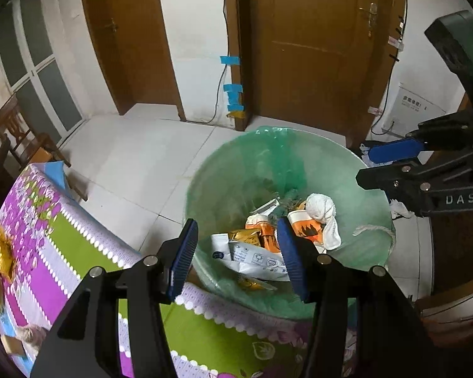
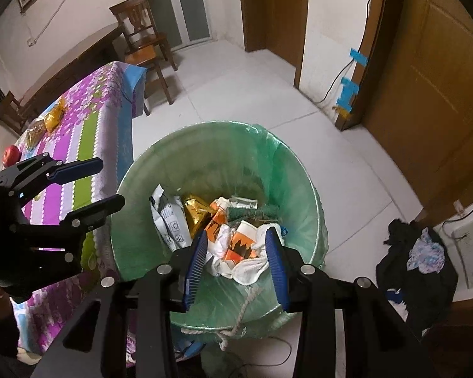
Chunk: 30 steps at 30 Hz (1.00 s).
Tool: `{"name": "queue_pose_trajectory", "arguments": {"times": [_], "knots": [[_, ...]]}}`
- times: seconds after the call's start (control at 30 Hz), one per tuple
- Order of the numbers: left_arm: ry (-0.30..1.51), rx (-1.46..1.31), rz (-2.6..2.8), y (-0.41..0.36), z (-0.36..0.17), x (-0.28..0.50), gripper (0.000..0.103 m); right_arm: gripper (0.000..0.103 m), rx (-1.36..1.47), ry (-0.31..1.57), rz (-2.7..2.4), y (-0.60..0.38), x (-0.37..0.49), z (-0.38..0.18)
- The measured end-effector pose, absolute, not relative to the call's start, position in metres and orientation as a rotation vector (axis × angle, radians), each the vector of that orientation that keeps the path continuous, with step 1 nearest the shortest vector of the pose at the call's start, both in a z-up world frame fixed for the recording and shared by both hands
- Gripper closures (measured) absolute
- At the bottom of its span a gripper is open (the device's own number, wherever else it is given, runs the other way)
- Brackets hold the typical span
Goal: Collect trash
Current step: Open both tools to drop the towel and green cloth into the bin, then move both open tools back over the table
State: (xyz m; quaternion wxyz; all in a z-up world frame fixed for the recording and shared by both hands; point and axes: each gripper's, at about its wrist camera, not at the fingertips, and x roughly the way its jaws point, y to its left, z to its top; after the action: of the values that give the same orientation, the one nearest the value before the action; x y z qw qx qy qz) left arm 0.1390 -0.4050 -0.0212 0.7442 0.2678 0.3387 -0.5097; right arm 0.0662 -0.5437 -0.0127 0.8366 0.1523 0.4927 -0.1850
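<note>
Left gripper (image 1: pixel 238 253): your jaws stand apart with nothing between the blue pads; you hold it over the table edge, aimed down into the bin.
Right gripper (image 2: pixel 236 263): your jaws are parted, narrower than the left, and nothing is clamped; the trash seen between the pads lies down in the bin, not in your grip.
Bin (image 2: pixel 142 189): it stands on the floor right against the table's side, lined with a green bag, and both your grippers hang above its mouth.
Trash (image 2: pixel 224 236): it all lies at the bottom of the bin. You have a white printed pouch (image 1: pixel 255 260) on the table side, a gold wrapper (image 2: pixel 197 211) beside it, orange-and-white packets (image 1: pixel 302 226) in the middle and a white cloth (image 1: pixel 321 212) on top of them.
String (image 2: pixel 246 302): a pale cord hangs over the bin rim nearest your right gripper.
Table (image 1: pixel 78 245): it sits to your left under a purple, green and white flowered cover.
Left on table: gold wrappers (image 2: pixel 52 116) lie at the far end of the cover, and a red round thing (image 2: pixel 11 154) sits near them; you cannot tell what it is.
Clothes (image 2: pixel 419 261): a dark heap lies on the floor to your right, well apart from the bin.
Chair (image 2: pixel 145 44): a wooden one stands beyond the table's far end.
Doors (image 1: pixel 312 47): brown wooden doors close the far wall, with blue tape (image 1: pixel 233 89) and a cable on the wall strip between them.
</note>
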Motion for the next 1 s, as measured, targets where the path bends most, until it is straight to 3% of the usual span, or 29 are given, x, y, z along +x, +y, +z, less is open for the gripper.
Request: {"name": "queue_pose_trajectory", "arguments": {"times": [0.1, 0.17, 0.27, 0.67, 0.87, 1.0], "knots": [[0.696, 0.599, -1.067, -0.399, -0.023, 0.134, 0.052, 0.062, 0.264, 0.963, -0.452, -0.533, 0.062, -0.007], [0.662, 0.594, -1.012, -0.393, -0.022, 0.132, 0.043, 0.059, 0.243, 0.901, -0.481, -0.525, 0.059, -0.002], [0.612, 0.560, -0.938, -0.376, -0.019, 0.131, 0.039, 0.055, 0.200, 0.814, -0.526, -0.511, 0.057, 0.004], [0.533, 0.332, -0.588, -0.269, 0.012, 0.178, 0.031, 0.054, 0.096, 0.534, -0.454, -0.422, 0.096, 0.027], [0.524, 0.265, -0.464, -0.206, 0.027, 0.205, 0.028, 0.054, 0.085, 0.558, -0.308, -0.370, 0.141, 0.028], [0.526, 0.255, -0.371, -0.150, 0.028, 0.234, 0.026, 0.043, 0.055, 0.591, -0.211, -0.334, 0.169, 0.026]]}}
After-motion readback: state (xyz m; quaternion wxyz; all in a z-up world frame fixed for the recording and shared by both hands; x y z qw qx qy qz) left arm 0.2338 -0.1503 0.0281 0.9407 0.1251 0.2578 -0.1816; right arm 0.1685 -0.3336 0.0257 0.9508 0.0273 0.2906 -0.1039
